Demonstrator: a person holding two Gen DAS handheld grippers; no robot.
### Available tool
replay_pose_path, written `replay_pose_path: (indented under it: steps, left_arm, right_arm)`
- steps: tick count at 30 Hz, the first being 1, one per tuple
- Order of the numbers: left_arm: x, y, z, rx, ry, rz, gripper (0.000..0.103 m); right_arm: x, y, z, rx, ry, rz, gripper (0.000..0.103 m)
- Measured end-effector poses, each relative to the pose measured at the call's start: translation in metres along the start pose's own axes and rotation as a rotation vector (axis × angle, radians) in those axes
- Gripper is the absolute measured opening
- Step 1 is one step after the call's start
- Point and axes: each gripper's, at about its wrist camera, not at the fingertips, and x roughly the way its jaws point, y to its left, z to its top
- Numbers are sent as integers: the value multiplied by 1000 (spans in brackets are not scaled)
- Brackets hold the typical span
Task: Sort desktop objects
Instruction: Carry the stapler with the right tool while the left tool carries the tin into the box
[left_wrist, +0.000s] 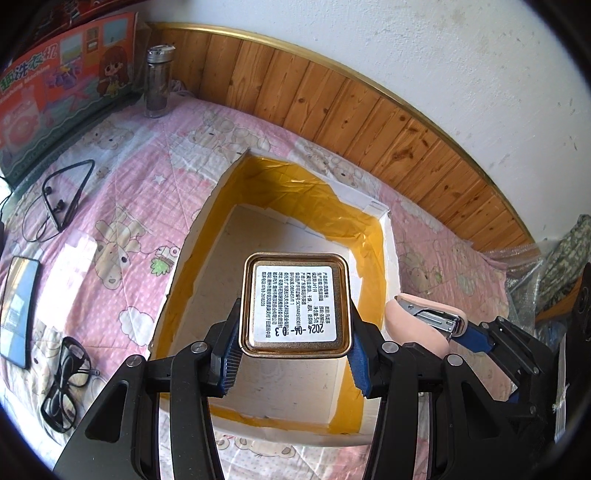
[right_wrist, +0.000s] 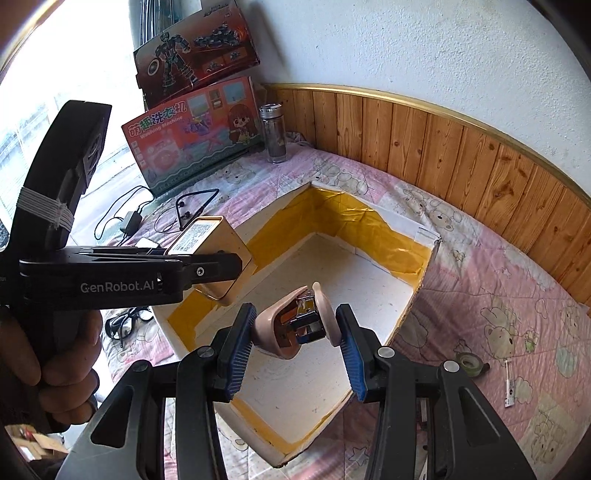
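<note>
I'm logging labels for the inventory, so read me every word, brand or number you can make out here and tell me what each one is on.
"GenRobot.AI": on the left gripper, along its black side.
"2024" and a large "3": on the white label of the gold tin, seen upside down; the label's small print is too small to read.
"Washing Machine": on the pink toy box; the large characters above it I cannot read reliably.
Dark robot toy box: print too blurred.

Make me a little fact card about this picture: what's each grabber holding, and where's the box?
left gripper: shut on gold tin, label facing camera
right gripper: shut on pink stapler
foam box: open, yellow-taped inside walls, below both grippers
box contents: nothing seen inside
cloth: eyeglasses, neckband earphones, tape roll
</note>
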Motion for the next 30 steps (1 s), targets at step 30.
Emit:
replay_pose_path:
  steps: [30]
  left_arm:
    - [98, 4, 50, 7, 181, 142, 51]
  right_arm:
    - [98, -32, 40, -152, 213, -25, 46]
